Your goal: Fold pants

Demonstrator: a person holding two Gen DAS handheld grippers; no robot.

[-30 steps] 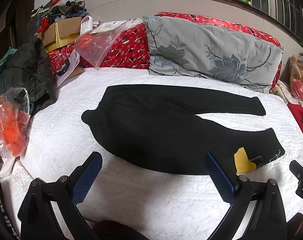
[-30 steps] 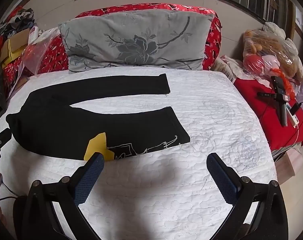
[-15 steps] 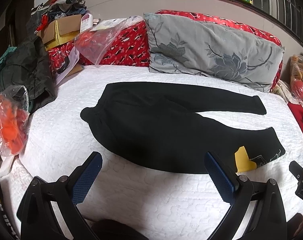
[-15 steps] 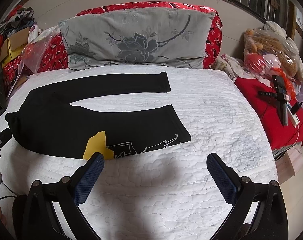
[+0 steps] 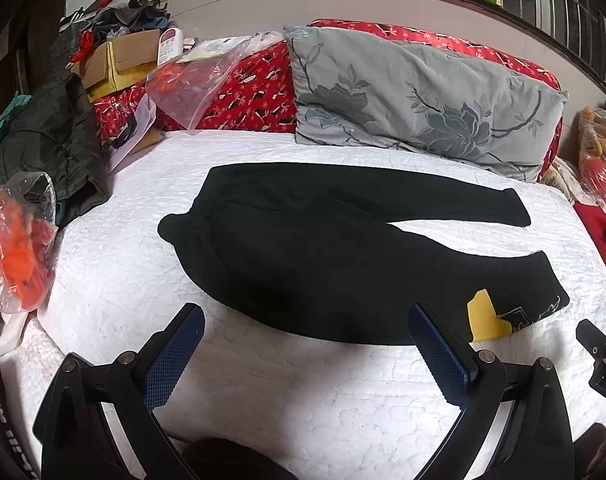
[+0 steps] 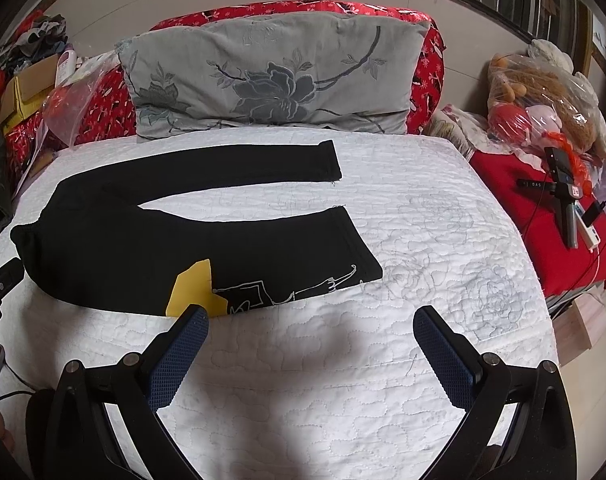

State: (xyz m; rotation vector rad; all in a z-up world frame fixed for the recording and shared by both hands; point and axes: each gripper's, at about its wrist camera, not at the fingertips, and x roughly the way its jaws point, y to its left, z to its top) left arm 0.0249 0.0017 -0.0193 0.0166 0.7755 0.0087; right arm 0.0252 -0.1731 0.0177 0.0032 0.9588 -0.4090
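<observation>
Black pants spread flat on white bed, legs apart; left gripper and right gripper fingers released, above bedding.

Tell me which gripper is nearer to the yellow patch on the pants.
Right. The right gripper hangs just in front of the yellow patch, its left finger almost overlapping it. The left gripper faces the pants' seat, with the patch off to its right.

Left wrist view: low over bed's near edge, toward left side, facing headboard end. Right wrist view: same near edge, further right, same facing. Both share black pants, grey pillow, white quilt.
</observation>
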